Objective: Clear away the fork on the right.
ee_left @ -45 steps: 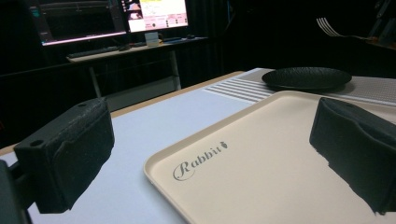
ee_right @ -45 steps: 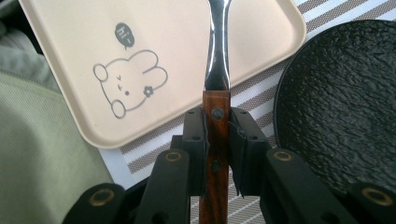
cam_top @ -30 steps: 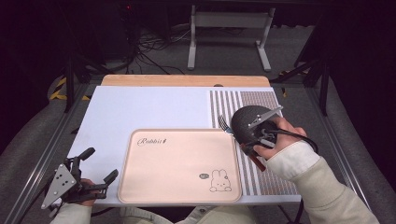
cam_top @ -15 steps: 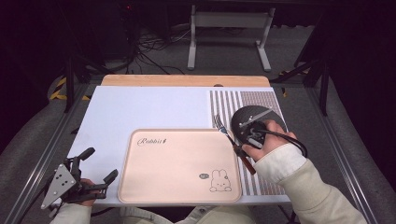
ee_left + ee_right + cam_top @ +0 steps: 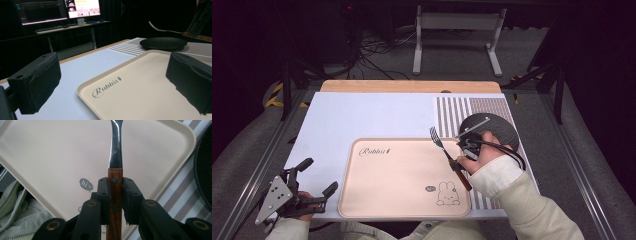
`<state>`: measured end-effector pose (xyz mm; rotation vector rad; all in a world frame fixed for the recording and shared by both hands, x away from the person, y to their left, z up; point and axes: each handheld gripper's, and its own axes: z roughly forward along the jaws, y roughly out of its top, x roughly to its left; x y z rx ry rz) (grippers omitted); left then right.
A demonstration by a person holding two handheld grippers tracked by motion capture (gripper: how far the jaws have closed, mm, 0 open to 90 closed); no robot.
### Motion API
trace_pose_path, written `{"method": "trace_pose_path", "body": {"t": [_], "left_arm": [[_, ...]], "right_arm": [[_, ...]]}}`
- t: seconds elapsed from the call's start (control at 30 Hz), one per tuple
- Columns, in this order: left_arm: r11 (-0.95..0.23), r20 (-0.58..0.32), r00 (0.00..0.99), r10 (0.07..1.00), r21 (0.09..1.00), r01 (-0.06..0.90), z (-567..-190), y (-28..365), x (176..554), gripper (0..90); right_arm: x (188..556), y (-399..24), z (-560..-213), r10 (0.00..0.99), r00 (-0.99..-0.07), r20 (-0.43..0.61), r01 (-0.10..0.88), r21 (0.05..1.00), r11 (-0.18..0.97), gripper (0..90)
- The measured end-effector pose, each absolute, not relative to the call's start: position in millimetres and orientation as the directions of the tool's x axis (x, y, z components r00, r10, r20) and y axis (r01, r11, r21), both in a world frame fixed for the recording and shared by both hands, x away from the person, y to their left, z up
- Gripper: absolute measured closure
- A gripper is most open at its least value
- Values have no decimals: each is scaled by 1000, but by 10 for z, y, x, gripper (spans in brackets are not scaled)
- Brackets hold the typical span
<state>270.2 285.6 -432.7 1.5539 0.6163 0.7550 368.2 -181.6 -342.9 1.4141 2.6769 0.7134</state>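
The right gripper (image 5: 115, 195) clenched the fork (image 5: 447, 155) over the tray's (image 5: 382, 200) three-o'clock edge, while the left gripper (image 5: 318, 176) rested released at eight o'clock.

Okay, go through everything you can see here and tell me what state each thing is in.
Fork: held by its wooden handle, over the tray's right edge.
Right gripper: jaws shut on the fork.
Left gripper: jaws open, holding nothing.
Tray: flat on the table.
Black plate: bare, beside the tray.

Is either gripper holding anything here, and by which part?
The right gripper clamps a fork by its wooden handle. The left gripper is open, holding nothing.
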Motion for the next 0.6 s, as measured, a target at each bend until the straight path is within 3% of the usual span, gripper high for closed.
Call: {"method": "trace_pose_path", "body": {"t": [0.6], "left_arm": [[-117,115,645,755,992,-41,-4325,2855,2700,3]], "right_arm": [[3754,-1693,-3705,790,-577,210,795,365,484,779]]}}
